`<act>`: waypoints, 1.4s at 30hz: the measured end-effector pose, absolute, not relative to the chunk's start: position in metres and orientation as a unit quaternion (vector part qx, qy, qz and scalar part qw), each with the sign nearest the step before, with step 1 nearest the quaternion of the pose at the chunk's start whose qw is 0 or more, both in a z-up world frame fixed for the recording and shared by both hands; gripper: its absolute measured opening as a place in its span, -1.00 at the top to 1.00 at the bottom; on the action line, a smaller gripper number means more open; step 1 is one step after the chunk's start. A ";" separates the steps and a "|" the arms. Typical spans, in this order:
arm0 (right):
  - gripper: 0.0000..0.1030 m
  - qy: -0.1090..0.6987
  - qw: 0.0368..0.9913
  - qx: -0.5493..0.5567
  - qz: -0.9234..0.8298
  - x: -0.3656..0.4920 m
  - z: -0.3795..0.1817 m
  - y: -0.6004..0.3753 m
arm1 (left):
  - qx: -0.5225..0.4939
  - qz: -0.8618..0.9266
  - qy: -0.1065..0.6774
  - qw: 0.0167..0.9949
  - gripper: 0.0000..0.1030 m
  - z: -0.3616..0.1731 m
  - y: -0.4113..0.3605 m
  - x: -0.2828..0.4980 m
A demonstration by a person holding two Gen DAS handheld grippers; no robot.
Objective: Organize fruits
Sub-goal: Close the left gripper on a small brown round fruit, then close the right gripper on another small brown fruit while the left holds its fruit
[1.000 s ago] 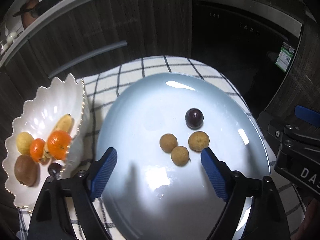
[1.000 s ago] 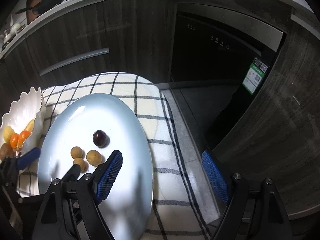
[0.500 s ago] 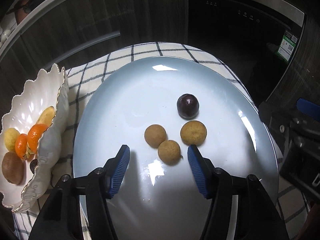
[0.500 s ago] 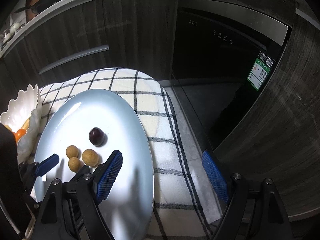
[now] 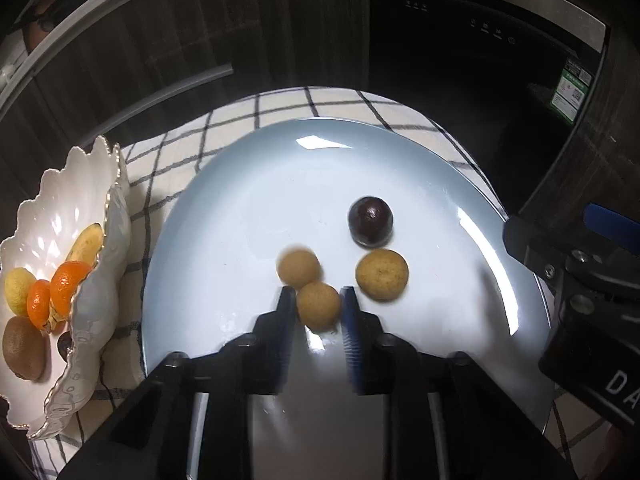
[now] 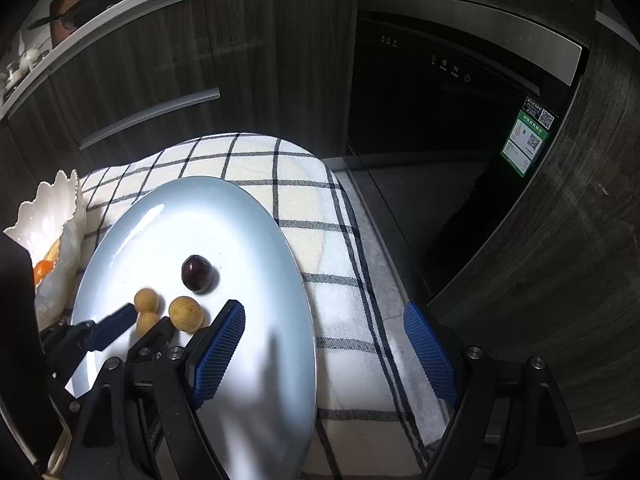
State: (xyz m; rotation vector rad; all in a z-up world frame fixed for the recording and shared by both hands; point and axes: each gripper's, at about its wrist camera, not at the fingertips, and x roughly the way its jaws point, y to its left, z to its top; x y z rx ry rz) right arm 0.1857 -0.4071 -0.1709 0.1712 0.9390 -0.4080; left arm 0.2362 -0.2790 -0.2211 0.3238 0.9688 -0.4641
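One longan (image 5: pixel 318 305) sits clamped in left hand-held gripper (image 5: pixel 316 300).

Black gripper (image 5: pixel 318 300), blue pads (image 6: pixel 218 346)

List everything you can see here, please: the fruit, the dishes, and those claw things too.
Round pale blue ceramic plate: one, on the checked cloth.
Small tan round fruits: three, on the plate; the nearest sits between the left claw's fingers.
Dark purple round fruit: one, on the plate, behind the tan ones.
White scalloped bowl: one, left of the plate.
Orange citrus fruits: two, in the bowl.
Yellow fruits: two, in the bowl.
Brown kiwi: one, in the bowl.
White cloth with dark checks: one, under both dishes.
Dark wood cabinets: behind.
Black appliance with green label: right.
Left claw: black with blue pads, closed on the nearest tan fruit.
Right claw: same build, open, empty.
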 end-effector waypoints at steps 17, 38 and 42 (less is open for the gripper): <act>-0.60 0.445 0.874 0.076 -0.180 0.191 -0.167 -0.389 | 0.148 -0.208 0.442 0.860 0.57 -0.204 -0.255 0.231; -0.18 0.480 0.868 0.075 -0.106 0.225 -0.189 -0.345 | 0.122 -0.180 0.451 0.865 0.56 -0.209 -0.215 0.241; 0.10 0.491 0.862 0.076 -0.099 0.229 -0.197 -0.341 | 0.121 -0.181 0.451 0.865 0.56 -0.210 -0.215 0.242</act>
